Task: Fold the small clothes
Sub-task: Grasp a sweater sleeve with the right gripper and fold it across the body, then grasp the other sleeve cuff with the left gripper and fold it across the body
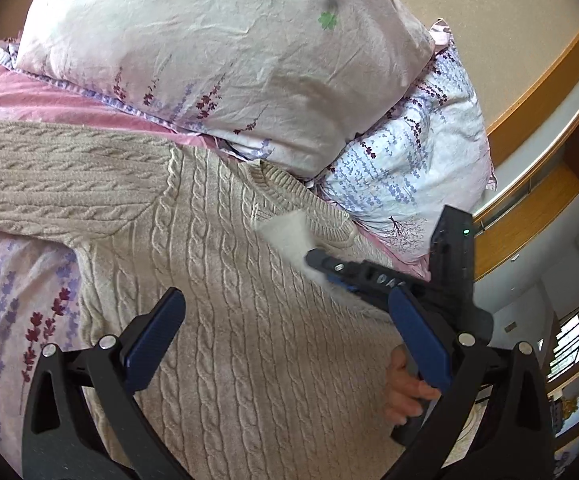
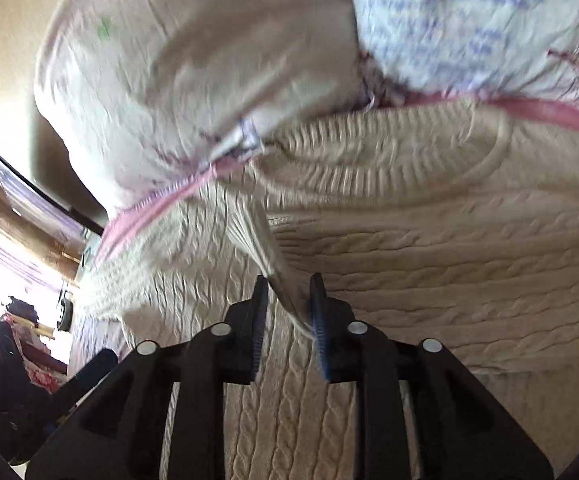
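Note:
A beige cable-knit sweater (image 1: 217,248) lies spread on the bed, collar toward the pillows, one sleeve stretched out to the left. My left gripper (image 1: 289,336) is open and empty, hovering above the sweater's body. My right gripper (image 1: 321,264) appears in the left wrist view at the right, shut on a fold of the sweater near the collar. In the right wrist view the right gripper (image 2: 289,312) pinches a raised ridge of the sweater (image 2: 429,240) between its nearly closed fingers. That view is blurred.
Two floral pillows (image 1: 217,48) are stacked at the head of the bed, touching the sweater's collar. A pink and lavender floral sheet (image 1: 13,280) covers the bed. A wooden headboard ledge (image 1: 537,184) runs at the right. A person's hand (image 1: 405,392) holds the right gripper.

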Available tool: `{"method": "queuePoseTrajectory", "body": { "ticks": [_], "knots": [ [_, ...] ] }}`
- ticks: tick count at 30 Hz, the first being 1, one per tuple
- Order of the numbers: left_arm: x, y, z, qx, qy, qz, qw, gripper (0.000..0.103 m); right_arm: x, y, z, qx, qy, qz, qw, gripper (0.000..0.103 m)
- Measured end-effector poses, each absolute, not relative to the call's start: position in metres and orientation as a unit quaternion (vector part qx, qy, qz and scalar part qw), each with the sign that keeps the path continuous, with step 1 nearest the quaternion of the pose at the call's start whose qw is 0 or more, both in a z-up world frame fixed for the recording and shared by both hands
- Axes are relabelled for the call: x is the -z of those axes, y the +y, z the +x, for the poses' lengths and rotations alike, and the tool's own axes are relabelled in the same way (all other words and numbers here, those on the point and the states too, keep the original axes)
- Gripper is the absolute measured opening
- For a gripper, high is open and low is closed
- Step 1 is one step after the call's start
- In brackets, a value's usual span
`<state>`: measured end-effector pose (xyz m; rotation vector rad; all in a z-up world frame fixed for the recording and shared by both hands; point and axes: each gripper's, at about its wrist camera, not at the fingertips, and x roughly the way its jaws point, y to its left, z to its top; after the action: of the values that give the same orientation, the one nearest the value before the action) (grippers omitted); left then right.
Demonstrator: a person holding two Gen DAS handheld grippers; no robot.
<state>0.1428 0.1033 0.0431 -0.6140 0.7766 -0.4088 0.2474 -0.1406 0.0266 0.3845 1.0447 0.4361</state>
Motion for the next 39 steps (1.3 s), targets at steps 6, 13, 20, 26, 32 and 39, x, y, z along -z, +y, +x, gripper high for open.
{"method": "queuePoseTrajectory", "body": {
  "ticks": [6,13,20,26,32,39],
  "knots": [
    [-0.036,0.085,0.165,0.212,0.402,-0.313,0.834,0.094,-0.057,-0.192,0.223,-0.208,0.444,0.259,0.832,0.052],
    [-0.011,0.056,0.204,0.208,0.459,-0.339,0.795,0.072,-0.05,-0.347,0.163,-0.068,0.375,0.451,0.807,0.051],
    [0.009,0.055,0.231,0.17,0.475,-0.377,0.777,0.059,-0.008,-0.415,0.144,-0.038,0.374,0.539,0.754,0.047],
    [0.011,0.049,0.248,0.151,0.479,-0.374,0.779,0.045,0.004,-0.405,0.156,-0.028,0.398,0.527,0.75,0.043],
    [0.014,0.051,0.264,0.158,0.47,-0.37,0.786,0.008,-0.003,-0.411,0.157,-0.001,0.369,0.512,0.776,0.035],
    [-0.012,0.089,0.255,0.153,0.427,-0.358,0.816,0.008,0.002,-0.41,0.158,-0.003,0.371,0.516,0.772,0.029]
  ]
}}
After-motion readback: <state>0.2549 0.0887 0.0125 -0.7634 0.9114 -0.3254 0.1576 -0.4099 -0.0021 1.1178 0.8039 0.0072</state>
